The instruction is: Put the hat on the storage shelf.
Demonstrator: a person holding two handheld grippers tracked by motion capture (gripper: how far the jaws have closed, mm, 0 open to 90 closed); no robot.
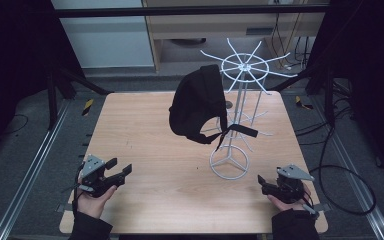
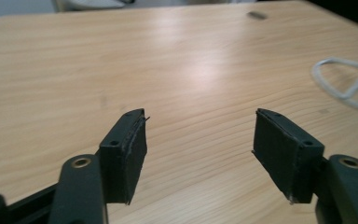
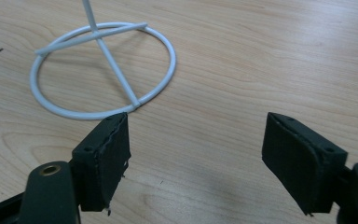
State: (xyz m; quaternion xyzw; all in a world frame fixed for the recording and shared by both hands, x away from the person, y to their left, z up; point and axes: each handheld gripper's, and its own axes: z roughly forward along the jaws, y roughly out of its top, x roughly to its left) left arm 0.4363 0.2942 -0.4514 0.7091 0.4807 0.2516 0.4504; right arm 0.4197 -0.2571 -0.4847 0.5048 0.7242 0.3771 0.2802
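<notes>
A black cap [image 1: 197, 105] hangs on an arm of a white wire rack [image 1: 240, 67] that stands on the wooden table [image 1: 150, 145], right of its middle. My left gripper [image 1: 121, 166] rests low at the table's near left corner, held by a hand. Its jaws are open in the left gripper view [image 2: 200, 140], with bare wood between them. My right gripper [image 1: 261, 182] sits at the near right, just right of the rack's ring base [image 1: 229, 162]. The right gripper [image 3: 196, 144] is open too, with nothing between its pads and the ring base [image 3: 114, 65] just ahead.
A small dark hole [image 2: 257, 15] marks the table's far side. The rack's base ring [image 2: 316, 74] edges in at the right of the left gripper view. Metal rails, cables and dark frame legs surround the table on the floor.
</notes>
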